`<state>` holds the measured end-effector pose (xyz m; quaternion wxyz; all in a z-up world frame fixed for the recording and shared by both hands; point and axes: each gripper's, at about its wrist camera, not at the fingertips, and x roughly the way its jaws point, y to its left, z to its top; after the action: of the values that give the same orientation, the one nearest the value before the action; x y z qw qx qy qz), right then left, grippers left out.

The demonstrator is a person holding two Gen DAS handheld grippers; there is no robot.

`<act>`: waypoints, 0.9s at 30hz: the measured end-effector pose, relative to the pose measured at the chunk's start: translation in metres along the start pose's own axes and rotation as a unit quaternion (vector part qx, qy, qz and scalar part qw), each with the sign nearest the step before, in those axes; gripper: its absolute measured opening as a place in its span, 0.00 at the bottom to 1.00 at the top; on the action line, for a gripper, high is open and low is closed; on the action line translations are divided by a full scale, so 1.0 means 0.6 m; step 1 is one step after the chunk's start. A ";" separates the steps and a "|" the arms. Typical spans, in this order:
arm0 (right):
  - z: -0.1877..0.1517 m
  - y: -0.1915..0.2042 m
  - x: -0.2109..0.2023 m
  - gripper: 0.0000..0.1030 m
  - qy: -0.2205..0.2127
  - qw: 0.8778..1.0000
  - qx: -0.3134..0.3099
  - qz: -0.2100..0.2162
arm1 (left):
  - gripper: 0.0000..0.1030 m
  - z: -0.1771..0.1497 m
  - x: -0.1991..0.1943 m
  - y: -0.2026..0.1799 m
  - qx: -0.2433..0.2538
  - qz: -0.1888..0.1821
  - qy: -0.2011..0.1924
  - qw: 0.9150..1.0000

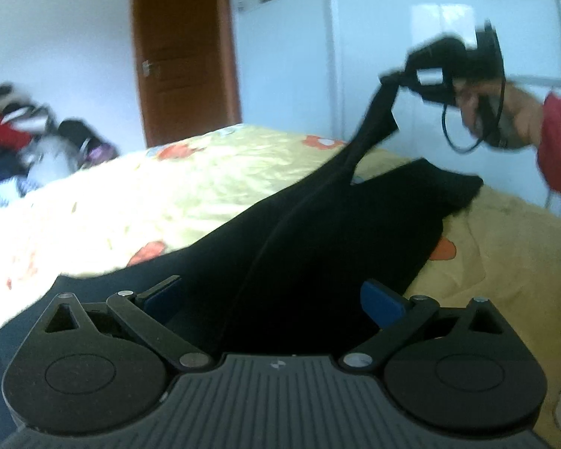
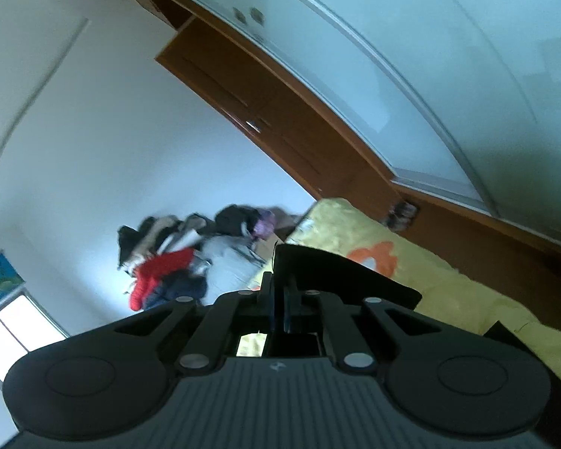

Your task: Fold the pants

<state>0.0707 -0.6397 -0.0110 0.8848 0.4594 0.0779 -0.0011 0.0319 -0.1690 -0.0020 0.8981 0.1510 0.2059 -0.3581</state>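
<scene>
One pair of black pants [image 1: 310,232]: right claw [image 2: 278,299] clenched on it, left claw [image 1: 273,299] released.

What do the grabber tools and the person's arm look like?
Each gripper is black plastic with a ribbed grey body, round hubs, silver rivets and blue fingers. The right gripper trails a thin black cable. The person wears a red sleeve.

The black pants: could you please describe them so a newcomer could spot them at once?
Find the bed with the yellow flowered sheet. The black pants lie across it, one end lifted by the shut right gripper. They are the only plain dark garment on the sheet.
</scene>
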 end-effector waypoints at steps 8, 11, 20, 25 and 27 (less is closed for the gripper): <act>0.022 0.014 -0.041 0.05 -0.016 0.999 0.003 0.030 | 0.89 0.001 0.051 -0.039 0.058 0.008 0.006 0.998; 0.026 0.008 -0.045 0.05 -0.019 0.999 0.009 0.030 | 0.78 -0.001 0.066 -0.043 0.066 0.005 0.022 0.998; 0.022 0.006 -0.046 0.05 -0.017 0.999 0.017 0.031 | 0.20 0.006 0.074 -0.003 -0.038 -0.039 0.045 0.998; 0.028 0.010 0.011 0.05 0.024 0.999 0.030 0.017 | 0.16 0.038 0.056 0.063 -0.132 -0.007 0.006 0.991; 0.036 0.025 0.026 0.05 0.013 0.999 0.028 0.027 | 0.16 0.068 0.032 0.103 -0.172 0.034 -0.041 0.984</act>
<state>0.0901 -0.6472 0.0113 0.8703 0.4858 0.0769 0.0270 0.0987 -0.1537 0.0319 0.9301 -0.0139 0.2218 -0.2923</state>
